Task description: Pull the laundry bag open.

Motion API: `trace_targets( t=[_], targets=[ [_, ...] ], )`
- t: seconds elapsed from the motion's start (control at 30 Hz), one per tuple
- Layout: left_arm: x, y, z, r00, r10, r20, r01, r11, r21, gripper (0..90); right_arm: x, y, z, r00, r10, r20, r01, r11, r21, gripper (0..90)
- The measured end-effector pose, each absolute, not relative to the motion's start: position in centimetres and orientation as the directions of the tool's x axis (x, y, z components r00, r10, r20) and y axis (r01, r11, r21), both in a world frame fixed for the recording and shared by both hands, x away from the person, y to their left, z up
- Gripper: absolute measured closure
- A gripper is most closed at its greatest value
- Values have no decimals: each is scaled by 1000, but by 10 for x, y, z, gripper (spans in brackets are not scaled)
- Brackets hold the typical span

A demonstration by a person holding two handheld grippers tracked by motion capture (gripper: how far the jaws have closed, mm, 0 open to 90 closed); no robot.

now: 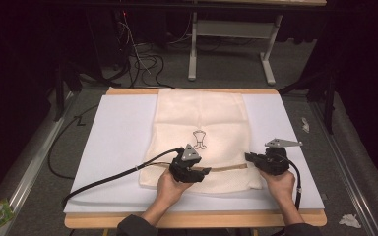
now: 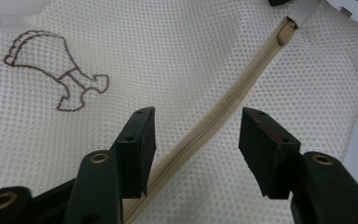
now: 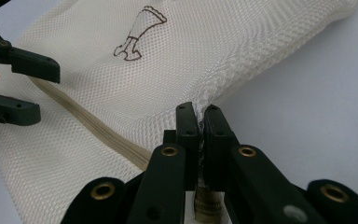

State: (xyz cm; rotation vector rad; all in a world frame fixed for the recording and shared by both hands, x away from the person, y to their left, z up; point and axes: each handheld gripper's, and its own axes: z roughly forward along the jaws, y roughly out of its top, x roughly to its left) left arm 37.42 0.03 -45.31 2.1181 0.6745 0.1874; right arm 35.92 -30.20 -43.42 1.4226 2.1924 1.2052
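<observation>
Jaws astride zipper, mesh bag.

White table mat, grey carpet floor, metal desk legs, tangled cables

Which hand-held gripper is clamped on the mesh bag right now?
The right hand-held gripper: its jaws are shut on the mesh bag at its zipper end, while the left hand-held gripper stands open astride the zipper.
</observation>
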Motion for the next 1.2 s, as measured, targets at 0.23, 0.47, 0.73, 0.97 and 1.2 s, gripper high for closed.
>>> trace_targets(
  t=[0.23,0.47,0.73,0.97,1.2],
  targets=[
    [374,-7,-451,846,510,-153,407,-435,803,499,361,-295,-429,-505,837,210,618,180,766,882],
    [374,-8,-454,849,501,-165,415,-440,796,521,363,-290,-427,-513,831,216,615,180,768,883],
    [371,-26,-448,876,459,-148,381,-470,796,562,364,-282,-423,-532,818,219,605,186,774,883],
    [369,-40,-450,889,429,-160,371,-471,801,634,365,-277,-425,-545,805,233,599,180,780,882],
    [370,-53,-449,896,412,-167,366,-471,802,645,364,-275,-426,-553,799,237,596,180,782,883]
  ],
)
